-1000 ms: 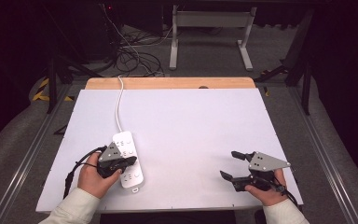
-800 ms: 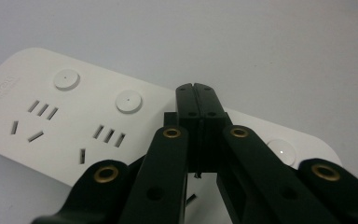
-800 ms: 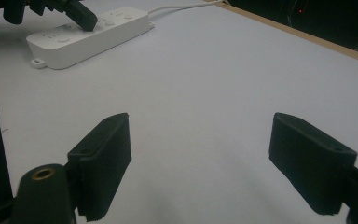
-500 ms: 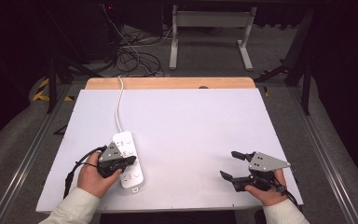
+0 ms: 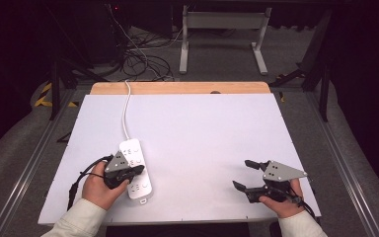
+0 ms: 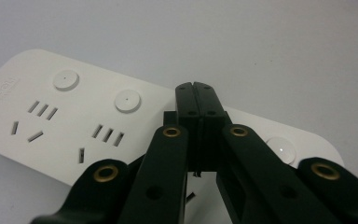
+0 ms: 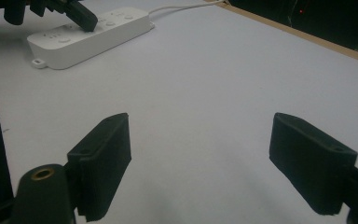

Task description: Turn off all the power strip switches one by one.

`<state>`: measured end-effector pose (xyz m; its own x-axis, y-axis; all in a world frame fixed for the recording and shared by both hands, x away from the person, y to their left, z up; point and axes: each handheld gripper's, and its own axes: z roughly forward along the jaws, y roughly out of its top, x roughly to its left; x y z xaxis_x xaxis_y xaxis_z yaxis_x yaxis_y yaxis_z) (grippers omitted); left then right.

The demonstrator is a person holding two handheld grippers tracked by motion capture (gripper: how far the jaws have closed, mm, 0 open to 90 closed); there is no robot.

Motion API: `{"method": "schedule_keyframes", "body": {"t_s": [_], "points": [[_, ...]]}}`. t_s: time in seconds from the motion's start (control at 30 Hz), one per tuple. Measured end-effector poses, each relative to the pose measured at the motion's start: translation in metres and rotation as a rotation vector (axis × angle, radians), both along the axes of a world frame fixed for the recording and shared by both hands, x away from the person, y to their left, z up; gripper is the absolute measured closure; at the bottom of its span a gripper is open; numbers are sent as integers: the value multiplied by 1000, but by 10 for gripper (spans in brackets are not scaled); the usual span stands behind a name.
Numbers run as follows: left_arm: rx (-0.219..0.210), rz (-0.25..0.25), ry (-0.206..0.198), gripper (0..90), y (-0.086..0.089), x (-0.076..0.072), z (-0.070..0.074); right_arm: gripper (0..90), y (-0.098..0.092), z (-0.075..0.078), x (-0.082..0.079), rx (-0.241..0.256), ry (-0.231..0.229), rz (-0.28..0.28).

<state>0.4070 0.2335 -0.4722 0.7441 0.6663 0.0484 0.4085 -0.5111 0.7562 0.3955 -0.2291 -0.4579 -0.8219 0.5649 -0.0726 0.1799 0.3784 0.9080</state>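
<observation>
Your left tongs (image 6: 196,93), clenched empty, are pressing on the power strip (image 5: 136,168).
Nothing is shifting since a second ago; your right tongs (image 5: 243,174) are idling released near the table's (image 5: 202,123) front-right corner.

Light: bright, even on table (image 5: 202,128); surroundings dark.
Shadows: soft, faint below jaws.
Focus: jaws blurred up close; strip (image 6: 51,116) beyond sharp.

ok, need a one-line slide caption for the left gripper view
Left gripper, black jaws shut, tips over a white multi-socket power strip lying on the white table.
</observation>
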Motion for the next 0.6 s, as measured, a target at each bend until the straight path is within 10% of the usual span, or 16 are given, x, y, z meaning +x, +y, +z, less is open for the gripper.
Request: {"method": "schedule_keyframes", "body": {"t_s": [0.3,0.5,0.6], "points": [[16,15,-40,900,-3,-3,3,211,-1,1,0,2,-2,-3],[-119,-20,-72,900,7,-10,31,211,-2,0,1,2,0,-5],[-101,-13,-48,900,10,-9,26,211,-1,0,1,4,-3,-3]]}}
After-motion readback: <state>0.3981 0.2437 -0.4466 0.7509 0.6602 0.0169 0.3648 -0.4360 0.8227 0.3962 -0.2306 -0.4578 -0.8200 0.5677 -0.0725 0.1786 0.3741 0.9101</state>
